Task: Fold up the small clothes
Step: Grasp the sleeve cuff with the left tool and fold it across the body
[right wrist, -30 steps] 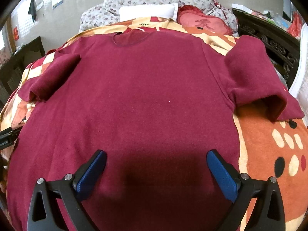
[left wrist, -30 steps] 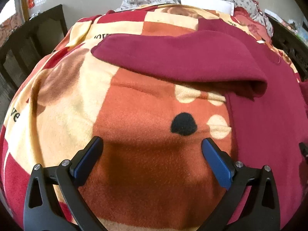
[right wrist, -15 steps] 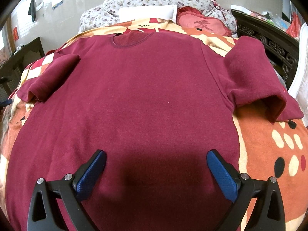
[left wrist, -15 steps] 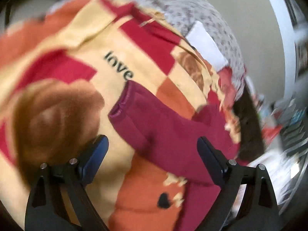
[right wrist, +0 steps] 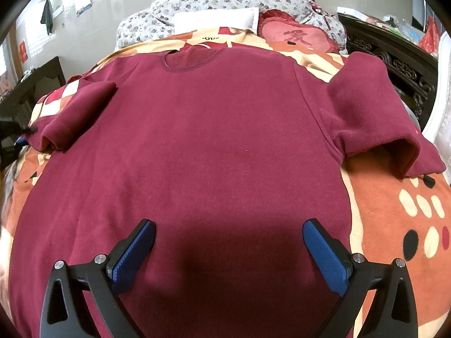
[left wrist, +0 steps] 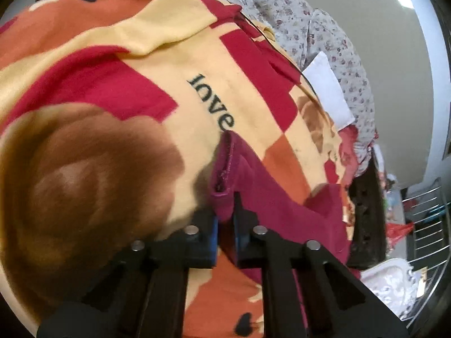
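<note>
A maroon T-shirt point(right wrist: 214, 140) lies flat, front up, on a patterned blanket point(right wrist: 394, 211), neckline at the far end. My left gripper point(left wrist: 225, 225) is shut on the cuff of the shirt's left sleeve point(left wrist: 225, 174); that sleeve also shows at the left of the right wrist view point(right wrist: 76, 112), with the left gripper point(right wrist: 17, 140) at its end. My right gripper point(right wrist: 228, 242) is open and empty, low over the shirt's lower body. The right sleeve point(right wrist: 375, 112) lies spread to the right.
The blanket point(left wrist: 126, 90) covers a bed. A floral quilt point(right wrist: 225, 0), a white pillow point(right wrist: 217, 19) and a red cushion point(right wrist: 296, 39) lie at the head. Dark carved wooden furniture point(right wrist: 394, 62) stands on the right, a dark table point(right wrist: 28, 84) on the left.
My left gripper swung left and rolled, reached the sleeve cuff and shut on it. My right gripper stayed open and almost still over the shirt.
</note>
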A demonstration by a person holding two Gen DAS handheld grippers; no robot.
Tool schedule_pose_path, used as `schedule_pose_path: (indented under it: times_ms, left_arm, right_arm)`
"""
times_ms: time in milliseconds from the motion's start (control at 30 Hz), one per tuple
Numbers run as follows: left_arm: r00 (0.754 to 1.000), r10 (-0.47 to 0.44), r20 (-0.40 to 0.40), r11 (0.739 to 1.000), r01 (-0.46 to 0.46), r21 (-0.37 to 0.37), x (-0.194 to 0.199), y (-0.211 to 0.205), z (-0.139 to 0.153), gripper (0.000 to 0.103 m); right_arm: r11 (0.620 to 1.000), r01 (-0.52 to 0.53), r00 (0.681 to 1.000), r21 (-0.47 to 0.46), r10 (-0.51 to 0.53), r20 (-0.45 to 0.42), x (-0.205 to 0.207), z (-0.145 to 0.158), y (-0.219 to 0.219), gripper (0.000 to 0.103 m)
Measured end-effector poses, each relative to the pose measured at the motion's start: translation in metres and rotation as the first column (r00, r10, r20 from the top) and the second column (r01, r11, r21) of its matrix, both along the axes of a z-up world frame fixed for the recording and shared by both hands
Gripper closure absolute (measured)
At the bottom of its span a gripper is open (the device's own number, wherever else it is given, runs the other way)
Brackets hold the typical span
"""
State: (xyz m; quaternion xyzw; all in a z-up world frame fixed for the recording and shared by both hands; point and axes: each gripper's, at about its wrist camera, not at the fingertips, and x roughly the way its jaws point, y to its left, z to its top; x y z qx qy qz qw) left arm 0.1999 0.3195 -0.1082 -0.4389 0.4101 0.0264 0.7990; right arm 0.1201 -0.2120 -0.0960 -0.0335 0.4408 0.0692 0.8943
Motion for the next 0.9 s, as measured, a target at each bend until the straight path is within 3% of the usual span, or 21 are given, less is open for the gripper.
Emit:
schedule_pose_path:
  times_ms: [67,167,267,367,433,567,667,767,900]
  left_arm:
    - [1.000,0.018,0.019,0.997,-0.019,0.080,-0.006,-0.002,0.018,0.098]
    - [0.988,0.080,0.133,0.984,-0.100,0.151,-0.024,0.011,0.059,0.098]
    - [0.953,0.175,0.248,0.950,-0.229,0.212,-0.046,0.035,0.101,0.098]
    - [0.910,0.266,0.319,0.915,-0.343,0.214,-0.065,0.059,0.130,0.098]
    - [0.894,0.275,0.354,0.917,-0.354,0.182,-0.071,0.064,0.140,0.098]
    - [0.907,0.152,0.392,0.965,-0.223,0.141,-0.057,0.027,0.150,0.098]
    - [0.901,0.000,0.433,0.987,-0.070,0.145,-0.033,-0.040,0.160,0.098]
    - [0.886,-0.164,0.434,0.982,0.103,0.160,0.002,-0.127,0.159,0.098]
    - [0.859,-0.321,0.400,0.947,0.302,0.110,0.046,-0.241,0.129,0.098]
  right_arm:
    - [1.000,0.000,1.000,0.000,0.000,0.000,-0.001,0.000,0.000,0.000]
    - [1.000,0.000,1.000,0.002,0.000,0.001,0.000,0.000,0.000,0.000]
    - [1.000,0.000,1.000,0.004,0.000,0.001,0.001,0.001,0.000,0.000]
    - [1.000,0.000,1.000,0.003,0.000,0.001,0.001,0.001,0.000,0.000]
    - [1.000,0.000,1.000,0.002,0.000,0.001,0.001,0.001,0.000,0.000]
    - [1.000,0.000,1.000,0.000,0.000,0.002,0.001,0.000,0.001,0.000]
    - [1.000,0.000,1.000,0.000,0.000,0.003,0.002,0.000,0.001,0.000]
    - [1.000,0.003,1.000,0.013,-0.003,0.007,0.001,0.001,0.000,0.000]
    - [0.995,0.067,0.997,0.078,-0.069,0.022,-0.002,0.003,-0.016,0.000]
